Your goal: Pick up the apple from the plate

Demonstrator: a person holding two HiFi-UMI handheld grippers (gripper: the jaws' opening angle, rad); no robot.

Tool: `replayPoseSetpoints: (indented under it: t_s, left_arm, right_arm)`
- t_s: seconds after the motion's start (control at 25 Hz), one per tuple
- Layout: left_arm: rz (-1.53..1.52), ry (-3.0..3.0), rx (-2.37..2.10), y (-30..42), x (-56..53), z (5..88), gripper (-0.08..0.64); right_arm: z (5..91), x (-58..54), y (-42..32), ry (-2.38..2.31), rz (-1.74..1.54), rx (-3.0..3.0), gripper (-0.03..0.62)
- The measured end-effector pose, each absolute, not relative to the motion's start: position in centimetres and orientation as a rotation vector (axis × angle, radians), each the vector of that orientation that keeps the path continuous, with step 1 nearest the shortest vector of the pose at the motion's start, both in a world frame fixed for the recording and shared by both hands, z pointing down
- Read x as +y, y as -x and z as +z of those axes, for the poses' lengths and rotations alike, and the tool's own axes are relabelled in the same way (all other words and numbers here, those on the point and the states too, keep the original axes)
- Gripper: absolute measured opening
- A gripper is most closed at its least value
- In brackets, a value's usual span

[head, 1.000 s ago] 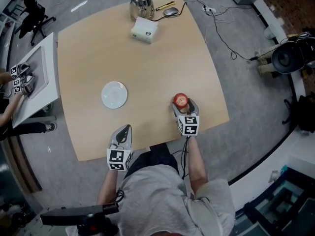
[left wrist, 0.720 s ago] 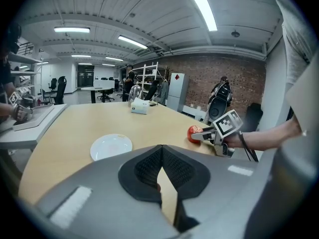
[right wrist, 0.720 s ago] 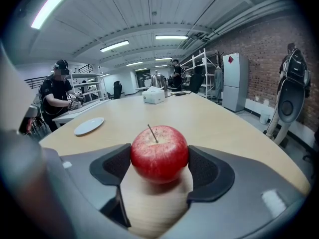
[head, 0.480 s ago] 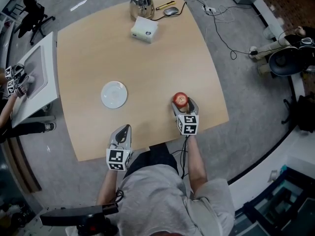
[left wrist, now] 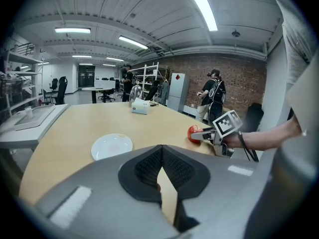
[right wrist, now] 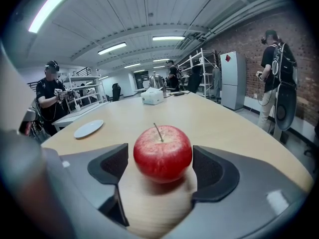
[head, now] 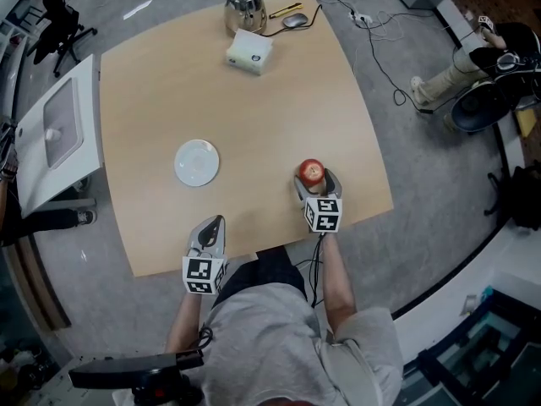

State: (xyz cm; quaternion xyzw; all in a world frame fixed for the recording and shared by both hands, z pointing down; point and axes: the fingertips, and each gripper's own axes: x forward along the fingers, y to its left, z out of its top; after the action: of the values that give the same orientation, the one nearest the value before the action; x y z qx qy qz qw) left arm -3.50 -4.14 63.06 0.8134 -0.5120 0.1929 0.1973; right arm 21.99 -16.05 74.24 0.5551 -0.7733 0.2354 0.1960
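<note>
Right gripper view: apple is off the plate, resting on the counter inside the right tool, jaws just opened, released; left tool clenched, empty.

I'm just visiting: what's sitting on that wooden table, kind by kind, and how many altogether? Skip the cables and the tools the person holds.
apple: 1
plate: 1
white box: 1
metal kettle: 1
computer mouse: 1
thin yellow stick, perhaps a pen: 1
Total: 6
</note>
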Motion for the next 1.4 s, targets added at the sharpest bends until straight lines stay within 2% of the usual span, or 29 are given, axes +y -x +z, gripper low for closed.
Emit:
replayPoseSetpoints:
  t_s: [1.4]
  left_arm:
    - [0.510,-2.283,-1.471,2.8,-3.1,62.0,0.020]
  right_arm:
    - [72.8,-15.3,-22.2,-1.556,0.614,-2.196,0.400]
